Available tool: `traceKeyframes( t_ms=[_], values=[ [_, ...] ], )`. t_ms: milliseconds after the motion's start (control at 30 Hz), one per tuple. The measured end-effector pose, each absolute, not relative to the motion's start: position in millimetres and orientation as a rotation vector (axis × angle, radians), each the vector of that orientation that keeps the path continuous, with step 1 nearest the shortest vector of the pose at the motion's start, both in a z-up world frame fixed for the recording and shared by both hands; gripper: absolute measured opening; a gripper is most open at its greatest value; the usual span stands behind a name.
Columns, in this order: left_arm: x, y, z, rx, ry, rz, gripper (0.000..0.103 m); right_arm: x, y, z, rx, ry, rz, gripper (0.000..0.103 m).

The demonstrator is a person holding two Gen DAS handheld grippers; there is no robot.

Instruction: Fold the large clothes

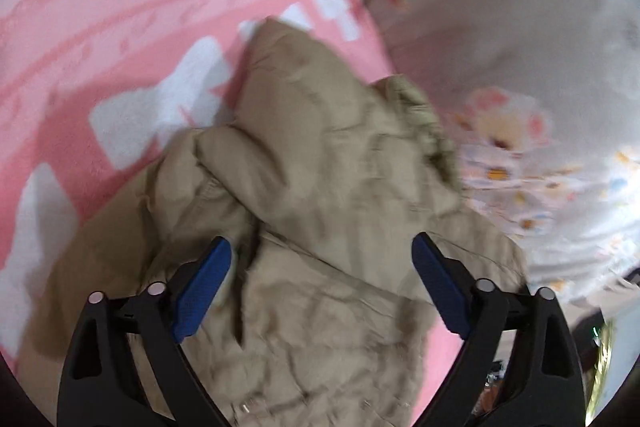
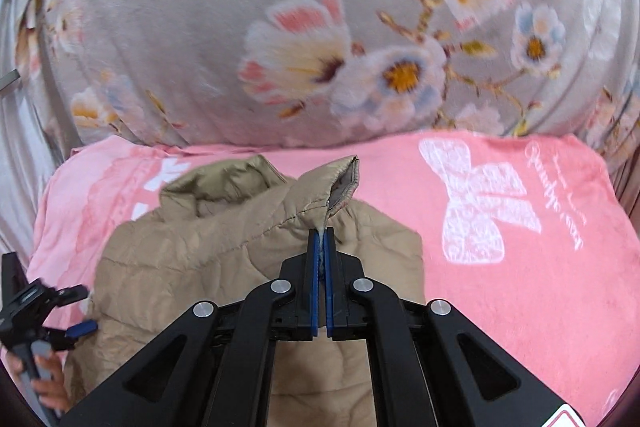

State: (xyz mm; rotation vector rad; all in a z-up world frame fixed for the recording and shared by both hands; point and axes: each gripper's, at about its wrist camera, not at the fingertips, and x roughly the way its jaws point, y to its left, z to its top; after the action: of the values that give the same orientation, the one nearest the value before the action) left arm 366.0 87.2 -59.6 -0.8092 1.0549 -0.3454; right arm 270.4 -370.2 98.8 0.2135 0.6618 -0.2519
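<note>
A tan quilted jacket [image 1: 320, 155] lies crumpled on a pink blanket [image 1: 120, 7]. My left gripper [image 1: 322, 251] hovers over the jacket with its blue pads wide apart and nothing pressed between them. In the right wrist view the same jacket [image 2: 240, 247] spreads over the pink blanket [image 2: 540, 287]. My right gripper [image 2: 322, 235] is shut on a raised edge of the jacket, near a cuff or collar opening [image 2: 344, 183] with grey lining, and lifts that edge into a peak. The left gripper [image 2: 80, 329] shows at the lower left, held by a hand [image 2: 44, 383].
A grey floral quilt [image 2: 320, 27] is bunched up behind the pink blanket and also rises at the right in the left wrist view as the quilt [image 1: 520, 47]. White bow and letter prints mark the blanket. Dark clutter [image 1: 592, 327] sits past the bed edge.
</note>
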Motion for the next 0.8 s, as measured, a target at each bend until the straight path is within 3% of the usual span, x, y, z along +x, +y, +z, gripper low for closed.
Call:
traceKeyframes(
  t_ms=[233,433,800],
  values=[
    [386,82,-70,-0.674,1.051,-0.216,0.056,263,-392,47,0.265,0.738,-0.266,0.002],
    [379,58,-57,-0.370,0.968,-0.092,0.035,260,-391,-5,0.302,0.822,-0.267,0.002],
    [356,42,-62,-0.180,0.893,-0.031,0.027,246,-381,-44,0.307,0.850,-0.240,0.002]
  ],
)
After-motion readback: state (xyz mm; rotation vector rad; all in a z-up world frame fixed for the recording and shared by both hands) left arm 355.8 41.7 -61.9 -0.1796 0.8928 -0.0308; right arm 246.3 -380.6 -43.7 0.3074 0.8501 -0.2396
